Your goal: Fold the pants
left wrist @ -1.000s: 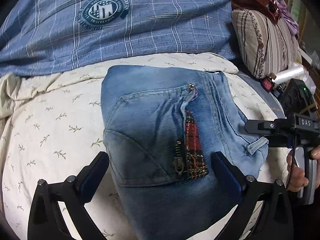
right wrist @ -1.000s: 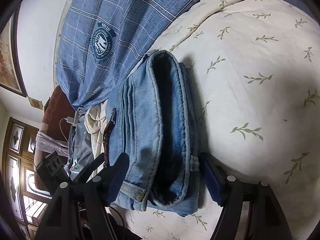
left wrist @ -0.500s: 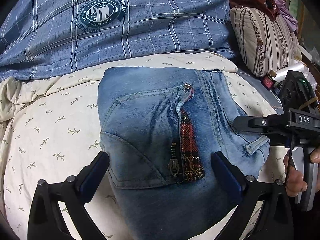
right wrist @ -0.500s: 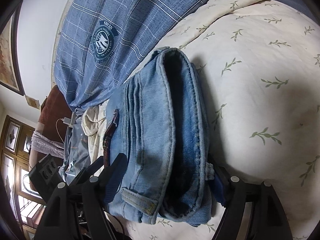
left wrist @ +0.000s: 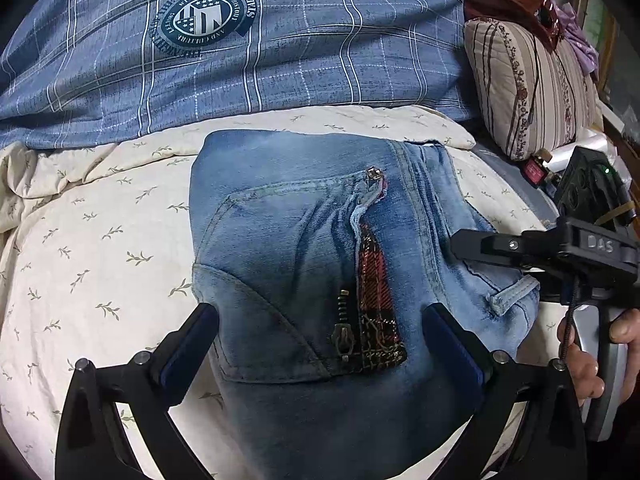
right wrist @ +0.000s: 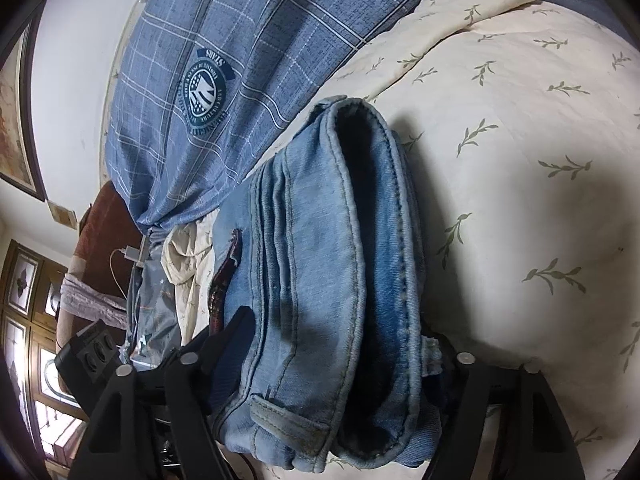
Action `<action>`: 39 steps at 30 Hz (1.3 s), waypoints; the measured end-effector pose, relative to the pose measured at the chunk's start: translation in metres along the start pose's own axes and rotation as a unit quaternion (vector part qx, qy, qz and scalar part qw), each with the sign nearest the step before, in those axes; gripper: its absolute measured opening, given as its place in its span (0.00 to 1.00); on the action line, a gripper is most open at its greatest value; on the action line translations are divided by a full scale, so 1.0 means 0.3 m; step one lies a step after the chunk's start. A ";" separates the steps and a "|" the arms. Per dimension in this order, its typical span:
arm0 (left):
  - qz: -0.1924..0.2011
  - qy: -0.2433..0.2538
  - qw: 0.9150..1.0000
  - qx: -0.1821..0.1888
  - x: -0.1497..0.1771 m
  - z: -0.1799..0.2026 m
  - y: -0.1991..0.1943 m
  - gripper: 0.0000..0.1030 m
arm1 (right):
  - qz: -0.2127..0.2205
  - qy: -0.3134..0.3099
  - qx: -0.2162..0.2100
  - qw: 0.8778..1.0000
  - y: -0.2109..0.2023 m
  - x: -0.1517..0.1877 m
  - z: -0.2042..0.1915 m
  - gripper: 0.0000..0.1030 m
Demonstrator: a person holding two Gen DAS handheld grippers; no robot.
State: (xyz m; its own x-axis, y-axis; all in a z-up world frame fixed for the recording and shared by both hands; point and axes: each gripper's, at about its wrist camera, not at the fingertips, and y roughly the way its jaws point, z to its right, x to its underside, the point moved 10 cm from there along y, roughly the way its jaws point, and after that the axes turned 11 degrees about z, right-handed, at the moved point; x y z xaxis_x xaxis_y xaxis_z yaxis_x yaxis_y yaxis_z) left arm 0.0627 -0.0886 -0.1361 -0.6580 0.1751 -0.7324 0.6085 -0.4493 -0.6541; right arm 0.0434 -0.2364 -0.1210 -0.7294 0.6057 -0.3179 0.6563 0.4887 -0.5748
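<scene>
Blue jeans [left wrist: 304,248] lie folded into a thick bundle on a cream leaf-print quilt [left wrist: 92,240], zipper and red plaid lining on top. My left gripper [left wrist: 320,340] is open, its fingers on either side of the bundle's near end. My right gripper [right wrist: 340,360] is open too, its fingers straddling the waistband end of the stacked jeans [right wrist: 332,280]. In the left wrist view the right gripper [left wrist: 520,248] reaches in from the right over the waistband edge.
A blue plaid duvet [left wrist: 240,40] with a round crest lies behind the jeans. A striped pillow [left wrist: 528,80] with dark red cloth on it sits at the back right. A black device [left wrist: 592,188] and small items lie at the bed's right edge.
Both grippers have moved in closer around the jeans, which fill more of each view. The bundle has barely shifted.
</scene>
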 end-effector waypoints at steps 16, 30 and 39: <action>0.013 0.009 1.000 0.021 -0.006 0.024 0.015 0.94 | -0.010 0.024 -0.007 1.000 0.007 0.000 0.030 0.61; 0.067 0.092 0.993 -0.005 -0.043 0.082 -0.040 0.53 | -0.001 -0.024 0.012 1.000 0.012 0.013 0.007 0.56; 0.050 0.094 0.994 0.006 -0.046 0.096 -0.032 0.63 | -0.010 -0.014 0.004 1.000 0.015 0.012 0.020 0.56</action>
State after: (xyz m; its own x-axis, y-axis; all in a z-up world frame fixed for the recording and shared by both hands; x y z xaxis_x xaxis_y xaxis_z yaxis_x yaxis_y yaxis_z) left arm 0.0531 -0.1118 -0.1144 -0.4990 0.2888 -0.8170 0.6605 -0.4835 -0.5744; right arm 0.0425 -0.2359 -0.1293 -0.7473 0.5781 -0.3276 0.6403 0.4950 -0.5874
